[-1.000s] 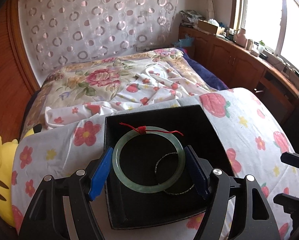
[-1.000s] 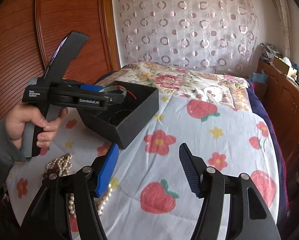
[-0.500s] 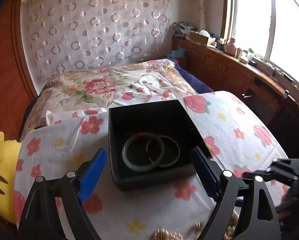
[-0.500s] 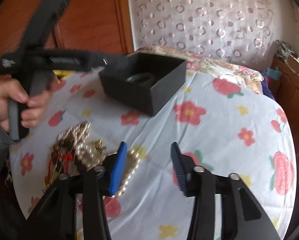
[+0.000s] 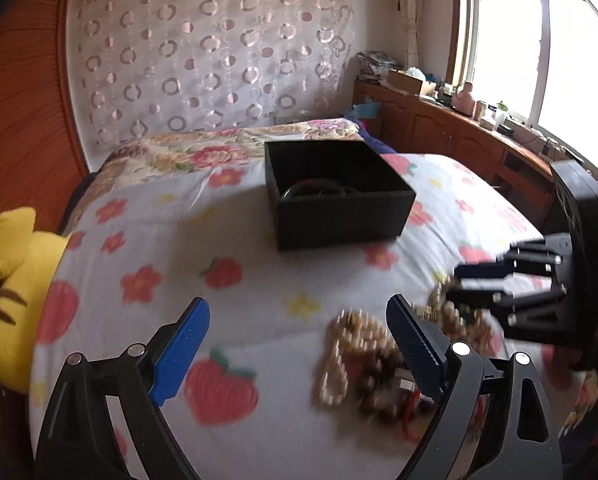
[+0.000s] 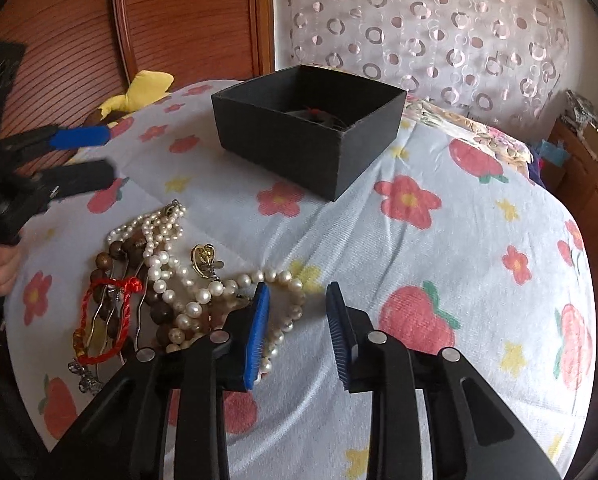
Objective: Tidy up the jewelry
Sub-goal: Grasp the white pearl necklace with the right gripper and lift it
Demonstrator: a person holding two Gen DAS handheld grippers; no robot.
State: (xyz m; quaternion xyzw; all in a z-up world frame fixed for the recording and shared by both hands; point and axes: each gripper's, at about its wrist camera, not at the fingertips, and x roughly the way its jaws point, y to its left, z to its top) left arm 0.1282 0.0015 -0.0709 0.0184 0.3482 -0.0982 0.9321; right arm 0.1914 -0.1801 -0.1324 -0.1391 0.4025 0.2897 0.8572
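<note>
A black open box point(image 5: 339, 196) sits on the flowered cloth; a green bangle point(image 5: 299, 192) and a thin bracelet lie inside, mostly hidden by its wall. The box also shows in the right wrist view point(image 6: 307, 128). A heap of jewelry lies in front: a pearl necklace point(image 6: 171, 264), wooden beads point(image 6: 119, 252), a red cord bracelet point(image 6: 107, 312) and a gold piece point(image 6: 205, 258). My right gripper point(image 6: 295, 328) is open and empty, low over the pearl loop at the heap's right edge. My left gripper point(image 5: 295, 344) is open and empty, left of the heap point(image 5: 359, 360).
A yellow plush toy point(image 5: 11, 288) lies at the cloth's left edge. A wooden headboard point(image 6: 179, 20) and a patterned curtain point(image 5: 203, 64) stand behind. Wooden cabinets with clutter point(image 5: 459, 128) run under the window at the right.
My left gripper has let the green bangle go into the box and pulled back toward me. My right gripper has swung down over the jewelry heap and narrowed its opening.
</note>
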